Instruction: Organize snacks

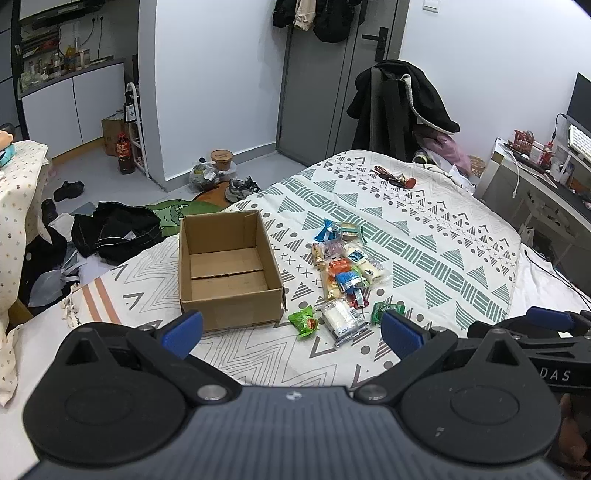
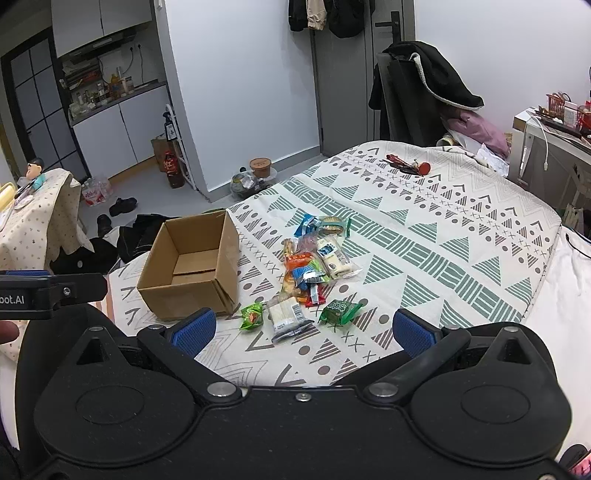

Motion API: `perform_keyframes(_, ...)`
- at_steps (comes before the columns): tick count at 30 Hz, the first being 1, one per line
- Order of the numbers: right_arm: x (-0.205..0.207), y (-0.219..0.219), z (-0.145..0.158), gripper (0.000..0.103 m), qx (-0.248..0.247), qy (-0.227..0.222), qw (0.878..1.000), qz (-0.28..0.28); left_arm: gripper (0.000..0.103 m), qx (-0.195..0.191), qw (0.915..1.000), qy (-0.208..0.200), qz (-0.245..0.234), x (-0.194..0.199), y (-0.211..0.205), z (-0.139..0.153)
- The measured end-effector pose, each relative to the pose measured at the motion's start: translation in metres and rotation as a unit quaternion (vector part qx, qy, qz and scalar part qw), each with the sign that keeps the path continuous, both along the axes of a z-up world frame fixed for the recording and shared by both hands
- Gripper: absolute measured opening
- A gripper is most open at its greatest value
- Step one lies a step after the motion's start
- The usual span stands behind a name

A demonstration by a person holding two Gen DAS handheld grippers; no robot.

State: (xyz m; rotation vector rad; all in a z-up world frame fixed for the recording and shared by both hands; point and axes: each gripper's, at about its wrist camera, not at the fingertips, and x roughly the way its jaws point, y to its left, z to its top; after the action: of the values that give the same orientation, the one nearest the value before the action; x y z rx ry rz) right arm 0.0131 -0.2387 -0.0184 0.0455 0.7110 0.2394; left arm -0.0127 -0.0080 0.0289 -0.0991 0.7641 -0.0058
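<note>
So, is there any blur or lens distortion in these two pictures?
Left wrist view: sharp, but the fisheye bows the door frame; even indoor light, soft shadow inside the cardboard box. Right wrist view: same bending at the edges, snack pile clear.

A bed with a patterned cover fills the middle of the room. At 12 o'clock stands a grey door, with dark clothes hung above it. At 1 o'clock a chair carries a black coat. White walls rise behind. At 10 o'clock, white cabinets sit under a cluttered shelf. The grey floor at 9 to 11 o'clock holds shoes, a bottle and dark clothing. A desk stands at 3 o'clock, and a table with a dotted cloth at 9 o'clock.
</note>
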Motion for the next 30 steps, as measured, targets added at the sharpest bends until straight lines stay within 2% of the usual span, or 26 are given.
perform_keyframes(15,0.008,-0.009,-0.008,0.103,0.012,0.001,1.000,-0.004,0.102,-0.009,1.0000,-0.002,0.000,0.011,-0.005,-0.014)
perform_keyframes(22,0.021,-0.014,-0.020,0.103,-0.001,0.008,1.000,-0.005,0.102,-0.021,0.9997,-0.005,-0.012,0.025,-0.011,-0.025)
perform_keyframes(30,0.037,-0.022,-0.032,0.103,0.010,0.019,1.000,-0.004,0.102,-0.033,0.9993,0.006,-0.017,0.047,-0.018,-0.042)
